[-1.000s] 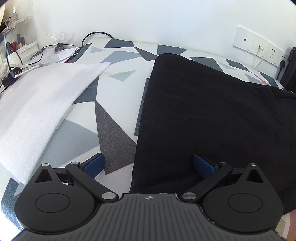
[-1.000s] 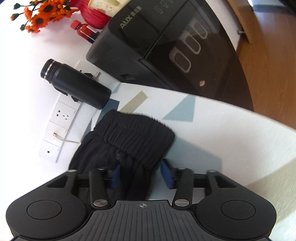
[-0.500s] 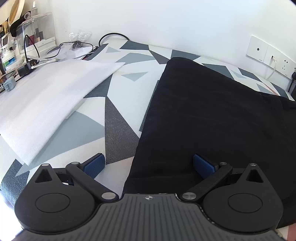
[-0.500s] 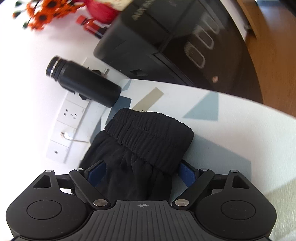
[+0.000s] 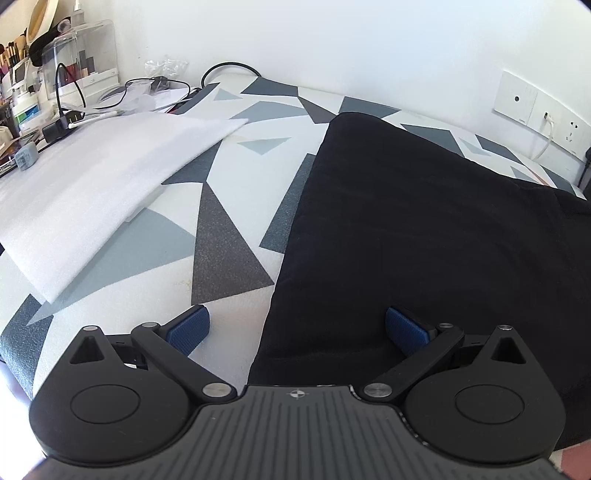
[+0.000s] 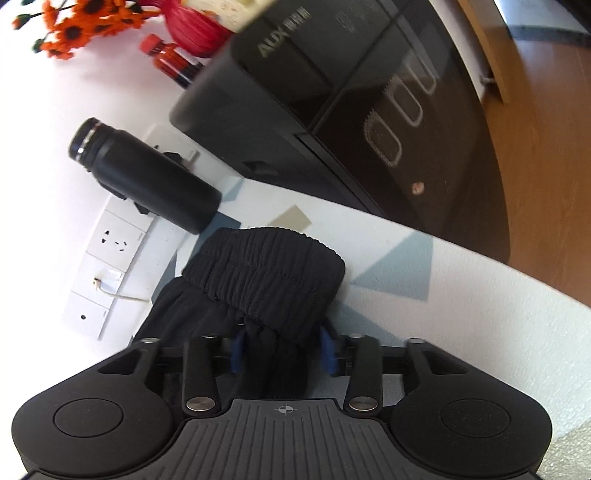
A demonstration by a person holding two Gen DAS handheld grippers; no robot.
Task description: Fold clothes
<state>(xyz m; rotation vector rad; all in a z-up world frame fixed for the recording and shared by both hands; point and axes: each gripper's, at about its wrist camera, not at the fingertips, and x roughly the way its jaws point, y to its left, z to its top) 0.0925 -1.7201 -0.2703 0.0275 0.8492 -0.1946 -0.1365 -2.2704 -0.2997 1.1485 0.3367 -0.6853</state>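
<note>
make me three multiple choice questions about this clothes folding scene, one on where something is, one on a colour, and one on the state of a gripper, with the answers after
1. Where does the white foam sheet lie relative to the black garment in the left wrist view?
A. On top of it
B. To its left, apart from it
C. Under it

2. What colour are the flowers?
A. Orange
B. Blue
C. White

3. How does the right gripper stand?
A. Wide open above the table
B. Shut on a bottle
C. Shut on the garment below its waistband

Answers: B, patterned cloth shows between sheet and garment; A, orange petals at the top left of the right wrist view; C, fabric is bunched between its blue pads.
</note>
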